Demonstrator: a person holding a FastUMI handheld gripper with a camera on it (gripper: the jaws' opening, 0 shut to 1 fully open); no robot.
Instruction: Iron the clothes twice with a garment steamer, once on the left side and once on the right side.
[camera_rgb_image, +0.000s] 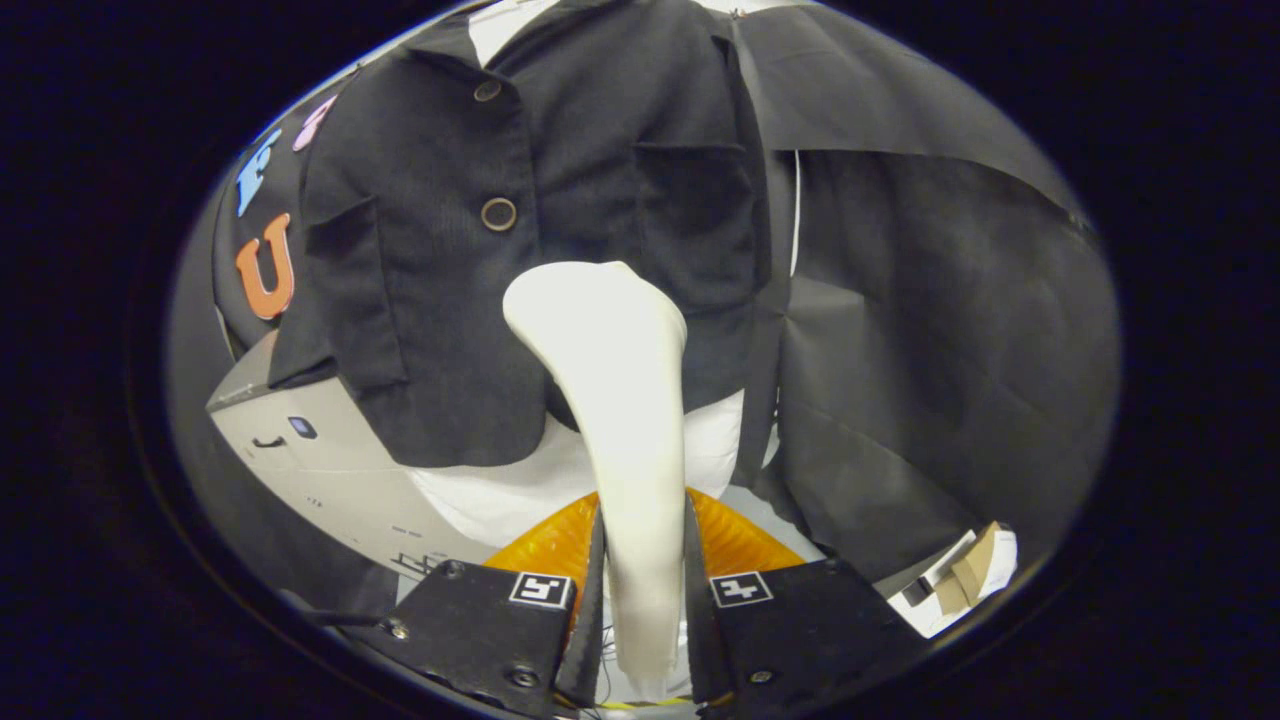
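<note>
Black cloth hangs all around the back of the booth, and in front of it the dark button-up jacket is hung over something white, with a pale grey box-like unit sitting low off to its left. Smaller than that is the cream garment steamer, whose handle runs up from between my fingers while its wide head sits right at the jacket's lower front, just under the second button. So my claw is clamped on that steamer handle, both fingers pressing its sides, with a bit of orange ribbed stuff peeking out just behind them.
</note>
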